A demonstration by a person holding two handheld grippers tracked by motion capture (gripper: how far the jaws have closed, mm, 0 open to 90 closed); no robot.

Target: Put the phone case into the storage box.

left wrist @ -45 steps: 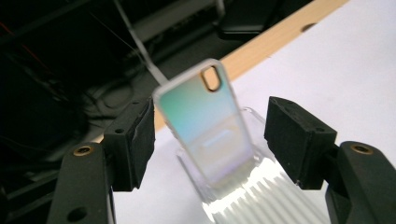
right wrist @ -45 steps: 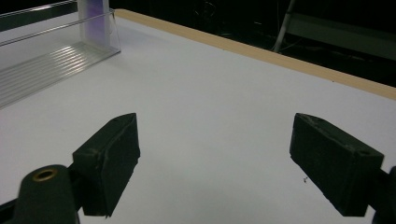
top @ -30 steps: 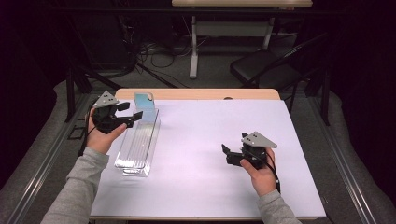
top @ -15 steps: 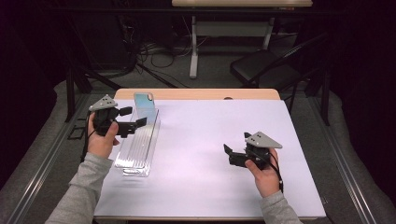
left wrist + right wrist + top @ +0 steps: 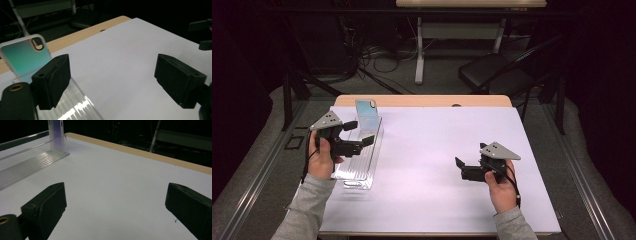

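A teal phone case point(image 5: 367, 116) stands upright in the far end of a clear ribbed rack point(image 5: 357, 167) at the table's left. My left gripper point(image 5: 359, 133) hovers over the rack just on the near side of the case. Its jaws have just been opening and stand wide with nothing between them. In the left gripper view the case point(image 5: 23, 58) rises beyond the left jaw, and the left gripper point(image 5: 116, 80) looks across bare white table. My right gripper point(image 5: 460, 169) is low over the table's right half. Its jaws, too, have just been opening, and the right gripper point(image 5: 117, 212) is empty.
A white sheet point(image 5: 437, 150) covers the table, with a wooden edge point(image 5: 422, 101) along the far side. Seen from the right gripper view, the rack point(image 5: 27, 165) runs along the left with the case point(image 5: 56, 135) edge-on. A chair point(image 5: 492, 72) and cables lie on the floor beyond.
My left gripper has drawn back from the phone case toward the near side and its jaws have spread wider. The case stays upright in the rack. The right gripper has barely moved.
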